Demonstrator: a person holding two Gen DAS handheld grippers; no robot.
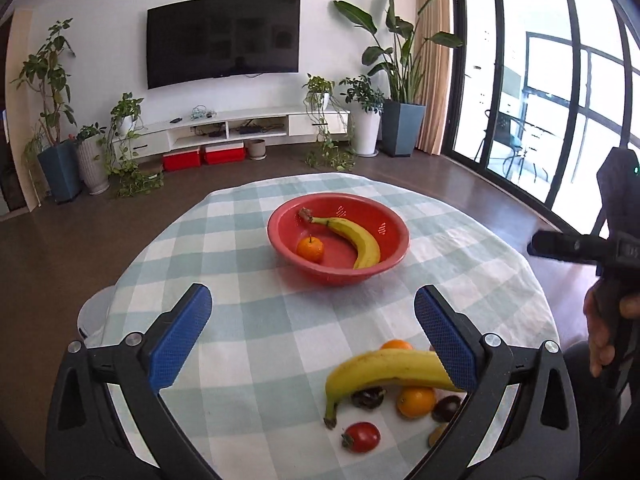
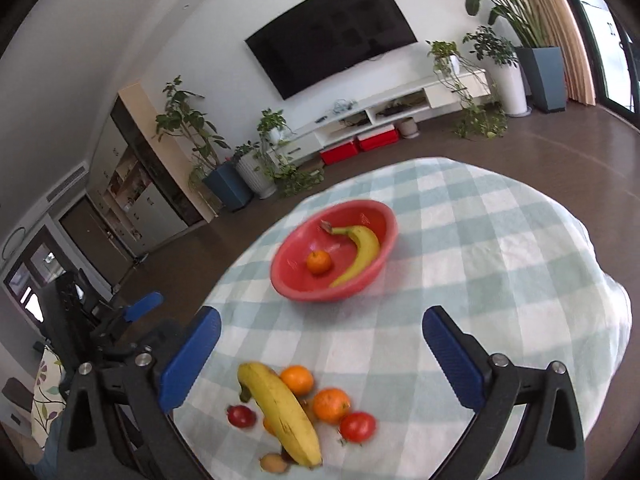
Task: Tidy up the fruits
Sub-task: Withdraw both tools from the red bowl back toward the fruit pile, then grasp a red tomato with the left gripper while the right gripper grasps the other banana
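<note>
On the round table, spread with a pale green checked cloth (image 1: 256, 360), a red bowl (image 1: 384, 268) sits toward the far side. Inside it lie a banana (image 1: 356, 240) and a small orange (image 1: 310, 249), the orange just left of the banana's curve.

Nearer the camera, a loose pile of fruit rests on the cloth. From the left wrist view a second banana (image 1: 384, 368) arches over two oranges (image 1: 416, 400), with two dark round fruits (image 1: 368, 397) beside them and a red tomato (image 1: 362, 437) in front. A small yellowish fruit at the pile's right edge is partly hidden by the right finger.

Both jaws of the left gripper (image 1: 312, 336) stand wide apart, the blue pads (image 1: 180, 340) bare, with nothing between them; it hangs above the cloth between the pile and the bowl. The right gripper (image 2: 322, 356) is likewise spread to its widest and empty, its pads (image 2: 452, 364) clear of every fruit.

From the right wrist view the pile sits low between the fingers, closer to the left one, and the picture is a little blurred. The bowl lies beyond the fingertips, well apart from the pile.

At the right edge of the left wrist view a hand (image 1: 600, 332) grips the black handle of the other tool.

Behind the table a dark television (image 1: 224, 40) hangs on a white wall, above a low white cabinet (image 1: 240, 126), with potted plants (image 1: 396, 60) either side.
</note>
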